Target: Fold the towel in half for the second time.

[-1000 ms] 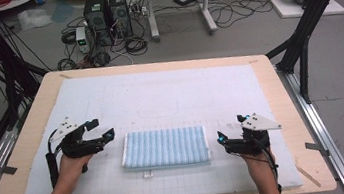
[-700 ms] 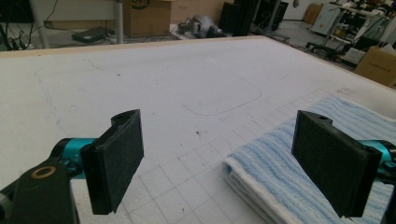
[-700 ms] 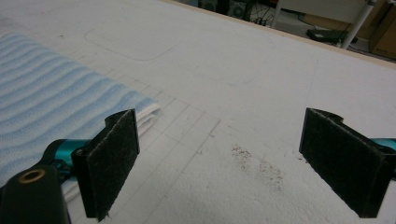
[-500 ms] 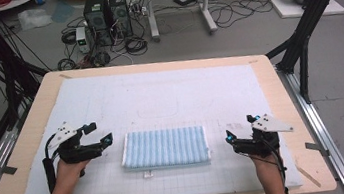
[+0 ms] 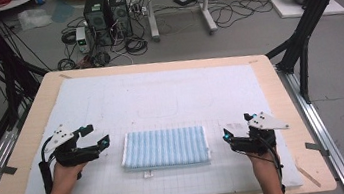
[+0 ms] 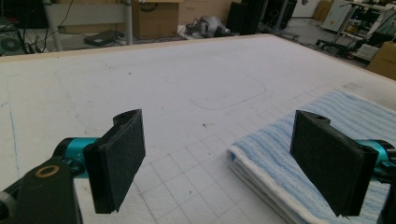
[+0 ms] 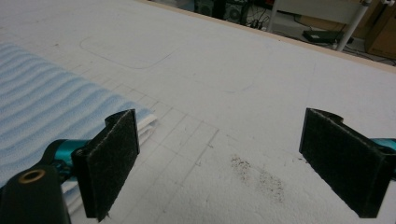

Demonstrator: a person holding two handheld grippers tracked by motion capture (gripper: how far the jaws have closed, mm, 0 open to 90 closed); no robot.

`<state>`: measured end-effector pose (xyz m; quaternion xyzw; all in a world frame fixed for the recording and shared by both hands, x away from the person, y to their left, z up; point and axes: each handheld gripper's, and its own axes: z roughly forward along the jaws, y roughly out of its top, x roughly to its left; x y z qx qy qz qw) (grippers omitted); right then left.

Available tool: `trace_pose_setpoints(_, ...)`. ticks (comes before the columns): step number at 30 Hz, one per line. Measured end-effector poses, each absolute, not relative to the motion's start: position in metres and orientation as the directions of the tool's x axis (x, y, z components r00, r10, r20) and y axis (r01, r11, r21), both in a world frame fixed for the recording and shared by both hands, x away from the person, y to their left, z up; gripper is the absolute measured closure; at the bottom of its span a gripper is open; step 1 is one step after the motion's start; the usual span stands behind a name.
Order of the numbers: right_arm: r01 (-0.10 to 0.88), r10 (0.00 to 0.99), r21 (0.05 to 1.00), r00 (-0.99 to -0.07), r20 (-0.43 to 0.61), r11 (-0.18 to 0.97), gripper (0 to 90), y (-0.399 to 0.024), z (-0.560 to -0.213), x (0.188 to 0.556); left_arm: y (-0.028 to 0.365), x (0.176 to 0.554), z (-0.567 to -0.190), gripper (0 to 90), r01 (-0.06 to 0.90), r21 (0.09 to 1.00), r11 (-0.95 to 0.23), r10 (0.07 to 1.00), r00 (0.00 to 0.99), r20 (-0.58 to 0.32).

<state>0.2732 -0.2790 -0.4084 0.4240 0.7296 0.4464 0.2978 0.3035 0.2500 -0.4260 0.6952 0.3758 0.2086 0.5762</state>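
Blue and white stripes run across the short way of a folded towel (image 5: 165, 148), a flat, soft rectangle with a ribbed terry texture and a white hem along its edges. It lies near the 6 o'clock edge of the table (image 5: 280, 93), roughly centred from side to side, long side parallel to that edge. In the left gripper view its folded layers stack at the near corner, showing rounded white edges.

A white mat (image 5: 160, 98) with a faint printed grid covers most of the table; pale wooden rim shows all around it. A rounded-rectangle outline is drawn on the mat at 12 o'clock of the towel. In the right gripper view, a dark, grainy smudge (image 7: 259, 175) marks the mat.

At 9 o'clock of the towel, the left gripper (image 5: 95, 137) is held in a hand (image 5: 65, 174), its jaws spread wide with nothing between them, just beside the towel's short edge but apart from it. At 3 o'clock, the right gripper (image 5: 237, 131) sits in the other hand (image 5: 261, 158), jaws likewise wide apart and empty, near the opposite short edge without touching. Each jaw carries a flat black pad with a rough, felt-like face and a teal fitting behind.

Bare mat stretches well beyond the towel towards 12 o'clock.
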Motion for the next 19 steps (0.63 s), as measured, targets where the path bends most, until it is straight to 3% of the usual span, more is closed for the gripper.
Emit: trace_pose_setpoints(19, 0.352, 0.889, 0.907, -0.456, -0.050, 0.231, 11.4, -0.2848, -0.4086, 0.2700, 0.2500, 0.3089, -0.4264, 19.3, 0.286, 0.957, -0.043, 0.767, 0.624, -0.152)
